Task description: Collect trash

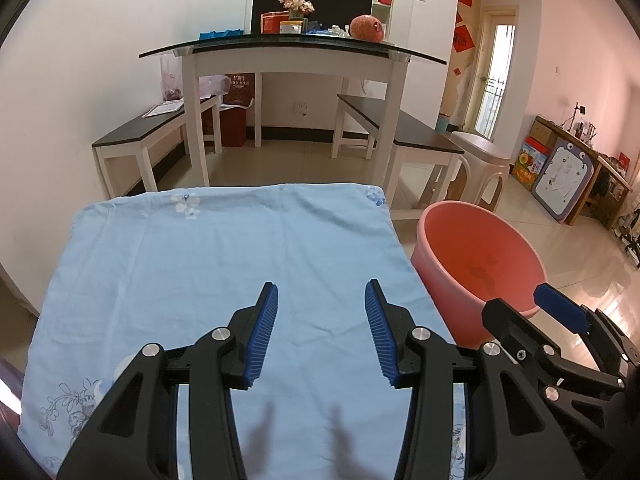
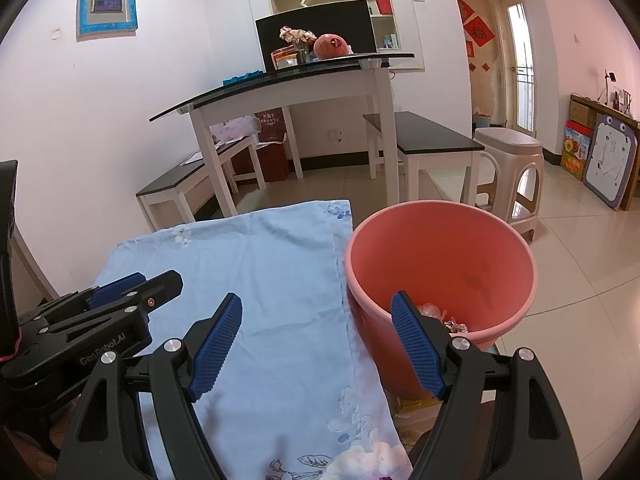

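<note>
A pale blue flowered cloth (image 1: 240, 260) covers the small table in front of me, and I see no loose trash on it. My left gripper (image 1: 322, 286) hovers over the cloth, open, with nothing between its blue pads. A pink plastic bucket (image 1: 472, 240) stands off the table's right edge. In the right wrist view my right gripper (image 2: 318, 296) is open and empty, straddling the cloth (image 2: 272, 264) edge and the bucket (image 2: 440, 240) rim. Crumpled wrappers (image 2: 438, 312) lie at the bucket's bottom. Each gripper shows in the other's view: the right (image 1: 560, 312), the left (image 2: 120, 286).
A glass-topped dining table (image 1: 292, 46) with two dark benches stands behind. A beige plastic stool (image 2: 508, 140) is just beyond the bucket. Tiled floor stretches to the right. A yellow box (image 2: 416, 404) lies under the bucket.
</note>
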`<state>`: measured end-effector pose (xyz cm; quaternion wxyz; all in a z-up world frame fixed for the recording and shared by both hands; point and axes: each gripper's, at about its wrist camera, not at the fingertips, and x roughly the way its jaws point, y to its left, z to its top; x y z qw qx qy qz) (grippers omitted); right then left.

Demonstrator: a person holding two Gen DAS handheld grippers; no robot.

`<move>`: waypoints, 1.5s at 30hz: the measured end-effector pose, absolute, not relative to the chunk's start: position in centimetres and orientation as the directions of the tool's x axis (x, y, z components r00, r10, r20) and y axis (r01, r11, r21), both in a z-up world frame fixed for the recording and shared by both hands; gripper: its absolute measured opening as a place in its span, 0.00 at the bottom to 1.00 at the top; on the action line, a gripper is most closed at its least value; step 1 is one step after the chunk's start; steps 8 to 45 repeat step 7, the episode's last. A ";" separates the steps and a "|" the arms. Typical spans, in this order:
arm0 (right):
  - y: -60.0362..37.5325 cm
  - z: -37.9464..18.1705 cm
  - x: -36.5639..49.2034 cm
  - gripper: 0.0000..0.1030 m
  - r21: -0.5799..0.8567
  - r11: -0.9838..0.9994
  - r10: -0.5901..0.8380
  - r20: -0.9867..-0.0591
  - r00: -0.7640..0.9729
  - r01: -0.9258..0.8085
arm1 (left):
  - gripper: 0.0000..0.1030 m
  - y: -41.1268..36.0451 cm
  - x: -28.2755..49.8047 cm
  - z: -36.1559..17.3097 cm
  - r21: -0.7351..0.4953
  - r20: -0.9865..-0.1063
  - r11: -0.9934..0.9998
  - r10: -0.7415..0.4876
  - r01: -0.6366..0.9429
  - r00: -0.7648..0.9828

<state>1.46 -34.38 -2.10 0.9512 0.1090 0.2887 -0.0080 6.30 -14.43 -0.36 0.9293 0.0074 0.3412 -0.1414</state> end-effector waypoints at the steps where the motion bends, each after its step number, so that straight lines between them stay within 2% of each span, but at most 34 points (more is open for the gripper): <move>1: -34.4 -2.1 1.5 0.74 0.203 0.976 0.048 -0.551 0.833 0.078 | 0.45 -14.3 6.5 -0.4 -0.081 -0.641 0.960 -0.255 0.267 0.723; 45: -34.1 -2.5 1.8 0.74 0.201 0.977 0.053 -0.558 0.828 0.073 | 0.45 -13.7 7.3 -0.7 -0.082 -0.650 0.964 -0.245 0.254 0.719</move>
